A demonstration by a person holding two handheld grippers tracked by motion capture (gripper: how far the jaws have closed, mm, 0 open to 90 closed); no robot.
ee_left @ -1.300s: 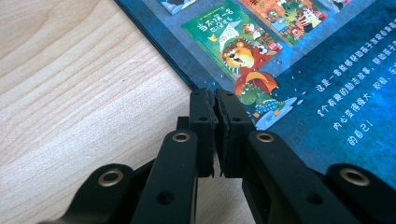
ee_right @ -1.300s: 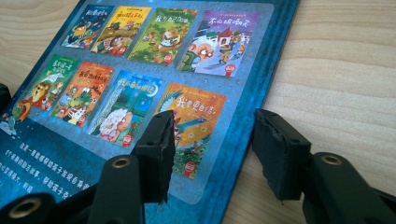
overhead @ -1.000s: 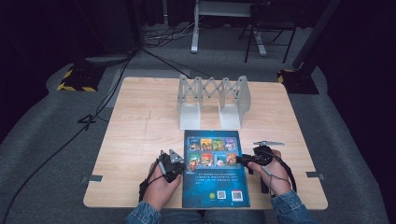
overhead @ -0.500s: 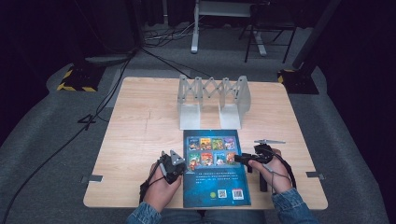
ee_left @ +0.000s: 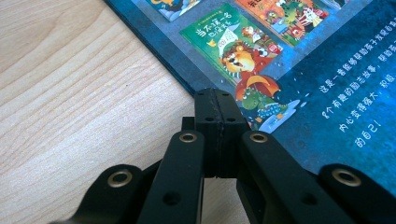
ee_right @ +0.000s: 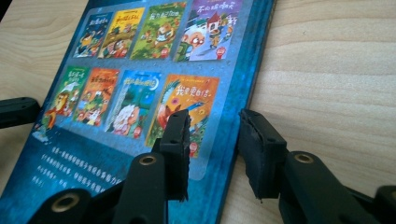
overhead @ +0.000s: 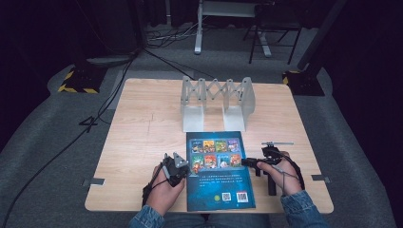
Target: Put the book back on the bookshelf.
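A blue children's book (overhead: 218, 183) lies flat, back cover up, at the table's near edge, with small cover pictures across its upper half. My left gripper (overhead: 184, 167) is at the book's left edge. In the left gripper view its jaws are pressed together, shut, with the tips (ee_left: 216, 100) over the book's (ee_left: 303, 70) edge and nothing between them. My right gripper (overhead: 247, 162) is at the right edge. It stands open (ee_right: 215, 135) astride the book's (ee_right: 140, 70) edge, one jaw over the cover and the other over the wood.
A white accordion-style rack (overhead: 216, 99) stands behind the book at the table's far middle. Bare wooden table (overhead: 142, 123) stretches to the left. Cables trail from both grippers. The floor around is dark, with stands and cables at the back.
The right gripper has edged slightly left onto the book's right edge. The left gripper and the book have stayed put.
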